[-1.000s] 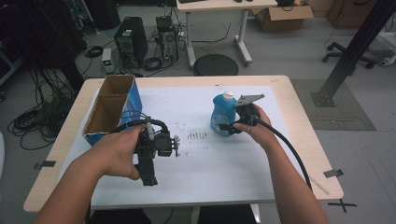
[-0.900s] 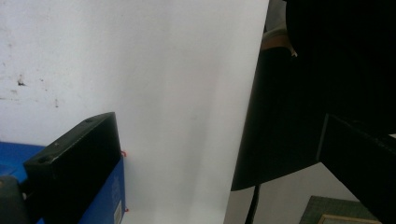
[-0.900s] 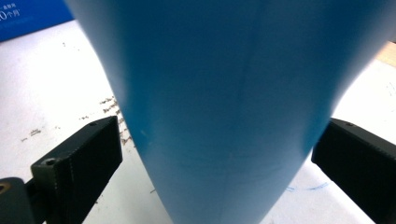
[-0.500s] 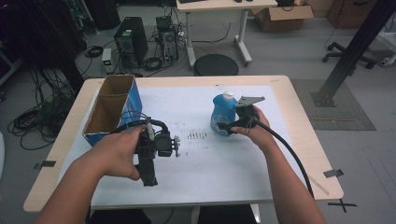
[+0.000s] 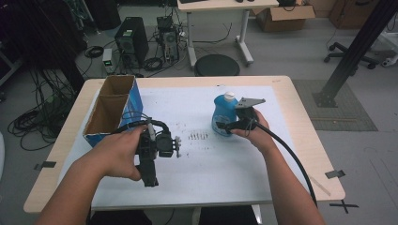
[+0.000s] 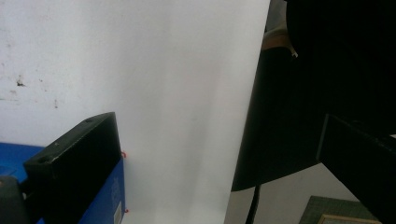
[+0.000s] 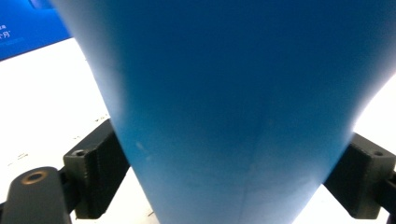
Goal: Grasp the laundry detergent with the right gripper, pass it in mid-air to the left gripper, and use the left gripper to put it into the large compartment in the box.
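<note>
Your right gripper (image 5: 231,125) is clamped on the blue bottle (image 5: 224,114): the right gripper view has a black jaw pressed on each flank of its smooth plastic body (image 7: 233,112). From above, the bottle stands upright with a white cap, right of centre on the bench (image 5: 300,140). Your left gripper (image 5: 149,161) lies low over the white sheet (image 5: 206,159), jaws well apart, beside the open cardboard box (image 5: 112,110). Bare sheet lies between the two grippers

Blue bottle (image 7: 243,107) seemingly between black fingers (image 7: 95,168)
</note>
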The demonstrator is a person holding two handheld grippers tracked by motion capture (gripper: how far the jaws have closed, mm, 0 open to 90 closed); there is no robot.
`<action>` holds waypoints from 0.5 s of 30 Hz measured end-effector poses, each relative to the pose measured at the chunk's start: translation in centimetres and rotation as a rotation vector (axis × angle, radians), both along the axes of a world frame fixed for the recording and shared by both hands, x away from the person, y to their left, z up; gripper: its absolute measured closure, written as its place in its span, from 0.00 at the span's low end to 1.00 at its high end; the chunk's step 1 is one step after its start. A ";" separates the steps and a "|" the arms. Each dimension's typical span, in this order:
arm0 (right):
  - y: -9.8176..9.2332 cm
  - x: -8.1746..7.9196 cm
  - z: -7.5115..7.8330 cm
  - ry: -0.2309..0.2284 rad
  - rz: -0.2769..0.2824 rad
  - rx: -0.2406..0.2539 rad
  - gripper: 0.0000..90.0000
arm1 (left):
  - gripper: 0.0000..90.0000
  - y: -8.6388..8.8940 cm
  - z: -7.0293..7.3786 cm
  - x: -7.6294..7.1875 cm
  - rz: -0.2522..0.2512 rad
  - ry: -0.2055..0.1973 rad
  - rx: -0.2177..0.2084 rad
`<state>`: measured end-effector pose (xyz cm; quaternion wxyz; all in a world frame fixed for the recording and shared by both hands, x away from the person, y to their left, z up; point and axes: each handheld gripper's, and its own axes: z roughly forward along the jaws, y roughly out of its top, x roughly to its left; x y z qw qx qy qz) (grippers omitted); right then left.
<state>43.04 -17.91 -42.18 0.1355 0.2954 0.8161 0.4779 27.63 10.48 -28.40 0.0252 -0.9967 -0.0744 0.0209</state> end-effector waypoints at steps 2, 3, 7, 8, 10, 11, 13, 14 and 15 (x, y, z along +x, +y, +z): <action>0.0 0.0 0.0 -0.003 0.001 0.003 0.16 | 0.00 0.0 0.0 0.0 0.000 0.000 0.001; 0.0 0.0 0.0 -0.005 0.001 0.003 0.17 | 0.00 0.0 0.0 0.0 0.000 0.000 0.001; 0.1 -0.1 0.0 -0.013 0.001 0.003 0.21 | 0.00 0.1 0.0 0.0 0.001 -0.001 0.000; 0.1 -0.1 0.0 -0.014 0.000 0.003 0.22 | 0.00 0.1 0.0 0.0 0.002 -0.001 0.000; 0.0 -0.1 0.0 -0.019 -0.002 0.002 0.25 | 0.00 0.2 0.0 0.0 0.001 -0.001 0.001; 0.0 -0.2 -0.1 -0.021 -0.002 0.003 0.26 | 0.00 0.2 0.0 0.0 0.002 -0.002 0.000; 0.0 -0.2 -0.1 -0.022 -0.002 0.003 0.27 | 0.00 0.2 -0.1 0.0 0.005 -0.001 -0.003; 0.1 -0.2 -0.1 -0.023 -0.001 0.004 0.28 | 0.00 0.2 -0.1 0.0 0.006 -0.001 -0.003; 0.1 -0.2 -0.1 -0.023 0.000 0.003 0.29 | 0.00 0.2 -0.1 0.0 0.003 -0.003 -0.001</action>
